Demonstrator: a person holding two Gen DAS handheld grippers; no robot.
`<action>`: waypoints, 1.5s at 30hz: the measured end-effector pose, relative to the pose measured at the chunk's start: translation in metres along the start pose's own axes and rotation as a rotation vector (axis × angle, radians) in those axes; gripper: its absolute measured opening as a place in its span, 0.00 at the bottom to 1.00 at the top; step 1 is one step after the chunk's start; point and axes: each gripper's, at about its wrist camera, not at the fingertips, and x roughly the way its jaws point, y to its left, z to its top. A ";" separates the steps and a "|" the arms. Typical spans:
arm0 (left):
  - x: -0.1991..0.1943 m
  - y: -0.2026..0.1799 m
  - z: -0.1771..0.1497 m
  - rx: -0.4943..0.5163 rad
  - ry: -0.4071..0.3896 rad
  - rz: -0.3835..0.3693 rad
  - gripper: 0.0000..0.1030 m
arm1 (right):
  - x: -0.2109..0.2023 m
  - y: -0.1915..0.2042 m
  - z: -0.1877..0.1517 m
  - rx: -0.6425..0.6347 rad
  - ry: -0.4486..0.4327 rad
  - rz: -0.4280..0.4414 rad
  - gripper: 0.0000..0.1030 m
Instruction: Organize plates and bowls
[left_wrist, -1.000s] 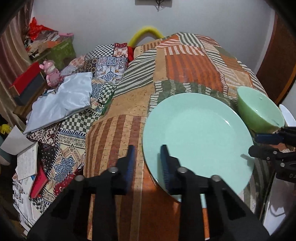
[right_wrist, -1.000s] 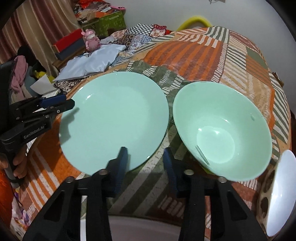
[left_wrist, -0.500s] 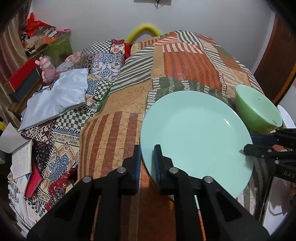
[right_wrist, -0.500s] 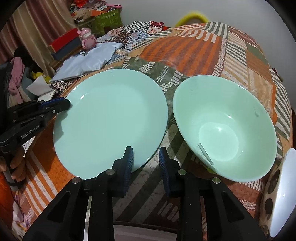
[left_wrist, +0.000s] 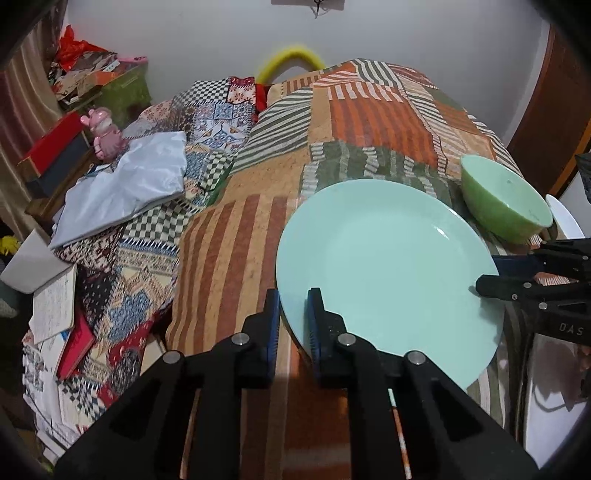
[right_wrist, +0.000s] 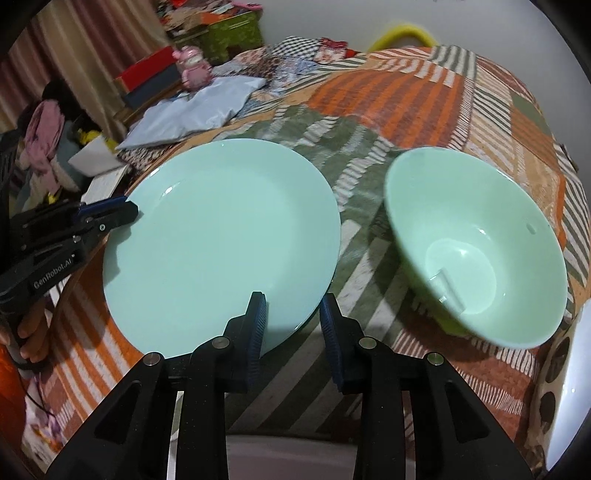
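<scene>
A pale green plate (left_wrist: 388, 273) lies on the patchwork bedspread, with a green bowl (left_wrist: 504, 197) to its right. My left gripper (left_wrist: 293, 317) is closed on the plate's near-left rim, one finger on each side of the edge. In the right wrist view the plate (right_wrist: 221, 240) and the bowl (right_wrist: 476, 251) lie side by side. My right gripper (right_wrist: 291, 325) is open at the plate's near-right edge, with its left finger (right_wrist: 255, 325) over the rim and nothing held. The left gripper (right_wrist: 92, 218) shows there at the plate's left edge.
A white object (right_wrist: 565, 398) lies at the bed's right edge beside the bowl. A grey-blue pillow (left_wrist: 122, 188), a pink toy (left_wrist: 105, 136), books and papers (left_wrist: 51, 306) lie to the left. A wall is behind the bed.
My left gripper has closed onto the plate's rim. The plate has shifted a little leftward, away from the bowl. My right gripper has narrowed and then opened wider again.
</scene>
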 end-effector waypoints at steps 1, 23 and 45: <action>-0.004 0.001 -0.004 -0.003 0.003 0.001 0.13 | -0.001 0.002 -0.001 -0.009 0.004 0.006 0.28; -0.007 0.014 -0.029 -0.094 0.035 -0.085 0.19 | 0.007 0.007 -0.007 0.033 0.022 0.083 0.28; -0.067 -0.012 -0.038 -0.089 -0.047 -0.085 0.19 | -0.050 0.008 -0.029 0.019 -0.094 0.063 0.27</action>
